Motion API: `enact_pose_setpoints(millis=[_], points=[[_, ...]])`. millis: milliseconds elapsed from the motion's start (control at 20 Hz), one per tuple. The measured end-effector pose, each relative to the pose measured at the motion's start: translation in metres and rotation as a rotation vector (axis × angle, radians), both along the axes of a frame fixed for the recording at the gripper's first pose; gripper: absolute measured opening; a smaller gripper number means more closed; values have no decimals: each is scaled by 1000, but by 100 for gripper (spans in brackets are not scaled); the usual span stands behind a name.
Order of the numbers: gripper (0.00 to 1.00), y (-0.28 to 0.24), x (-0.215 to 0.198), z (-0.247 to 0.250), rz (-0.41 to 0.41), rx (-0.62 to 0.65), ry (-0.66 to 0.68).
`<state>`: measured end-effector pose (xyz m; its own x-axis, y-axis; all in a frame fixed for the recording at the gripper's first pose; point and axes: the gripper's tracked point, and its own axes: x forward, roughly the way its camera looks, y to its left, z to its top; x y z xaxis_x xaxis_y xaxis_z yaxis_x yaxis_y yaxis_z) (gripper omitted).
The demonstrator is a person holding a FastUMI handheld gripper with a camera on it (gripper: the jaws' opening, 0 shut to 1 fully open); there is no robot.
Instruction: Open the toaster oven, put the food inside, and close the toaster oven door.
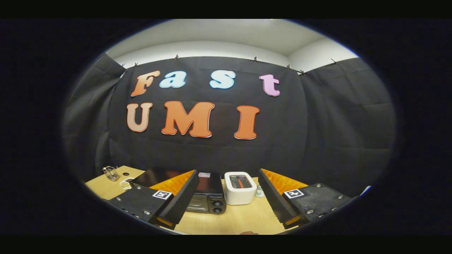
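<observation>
A dark toaster oven (206, 195) stands on the wooden table (243, 218) beyond the fingers, partly hidden behind the left finger (176, 199). Its two knobs face me and its door looks closed. My gripper (227, 173) is open, held well above the table, with nothing between its fingers. The right finger (279, 197) stands apart from the oven. A small brownish thing (249, 233) peeks in at the table's near edge; I cannot tell what it is.
A white pop-up toaster (240, 188) stands just right of the oven, between the fingers. A small white item (260, 192) sits beside it. At the table's far left are a clear glass container (111, 173) and a small white object (125, 182). Black cloth walls close the booth.
</observation>
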<state>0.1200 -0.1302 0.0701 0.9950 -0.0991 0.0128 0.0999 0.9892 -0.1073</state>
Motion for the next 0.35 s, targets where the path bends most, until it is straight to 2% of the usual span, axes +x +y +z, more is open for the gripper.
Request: enact_pose_setpoints(millis=[150, 350], points=[[99, 8, -1, 19, 0, 7, 21], [99, 17, -2, 25, -5, 86, 55]])
